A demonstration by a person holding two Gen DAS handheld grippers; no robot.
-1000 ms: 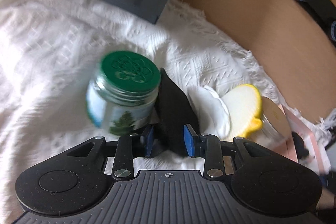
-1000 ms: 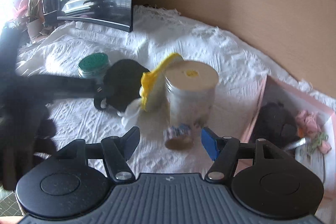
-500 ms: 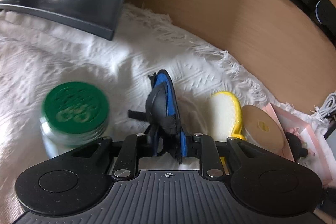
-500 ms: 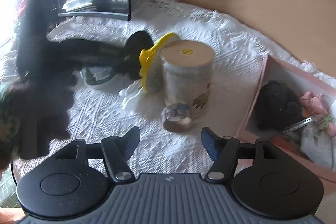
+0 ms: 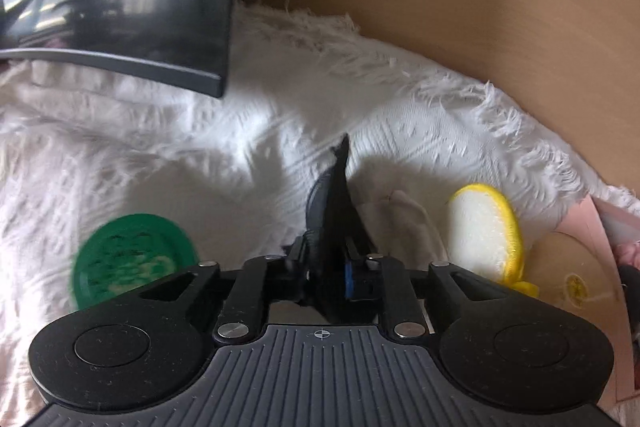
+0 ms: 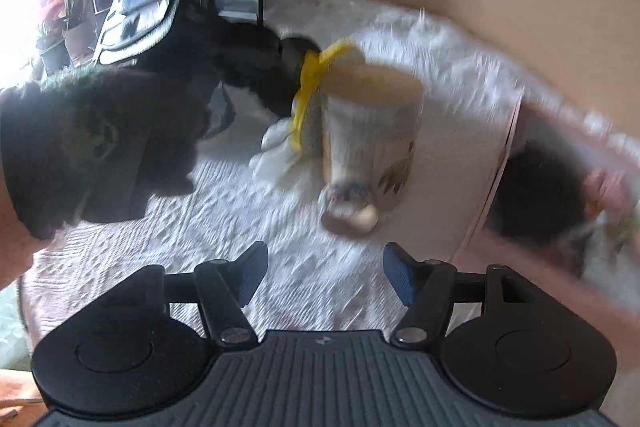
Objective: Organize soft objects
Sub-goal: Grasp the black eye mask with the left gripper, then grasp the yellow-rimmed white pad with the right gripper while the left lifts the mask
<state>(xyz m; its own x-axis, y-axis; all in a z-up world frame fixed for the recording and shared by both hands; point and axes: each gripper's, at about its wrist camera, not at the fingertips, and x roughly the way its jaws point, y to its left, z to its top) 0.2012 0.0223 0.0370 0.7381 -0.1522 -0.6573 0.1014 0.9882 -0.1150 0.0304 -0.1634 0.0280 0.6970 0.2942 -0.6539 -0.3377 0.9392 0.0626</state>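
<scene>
In the left wrist view, a flat black soft piece stands on edge between the blue pads of my left gripper. The jaws are closing and the pads press on it. Right of it lie a white soft cloth and a yellow-rimmed white puff. In the blurred right wrist view, my right gripper stands open over the white blanket with nothing between its fingers. Beyond it the puff leans on a tan-lidded jar. A gloved hand holds the left gripper at the left.
A green-lidded jar sits left of my left gripper. A dark monitor stands at the back left, a brown wall behind. A tape roll lies before the tan-lidded jar. A pink box at the right holds a black fluffy thing.
My left gripper's jaws have closed on the black piece, squeezing it thin, and it has shifted right, away from the green-lidded jar. The right gripper stays open; the gloved hand has come nearer in its view.
</scene>
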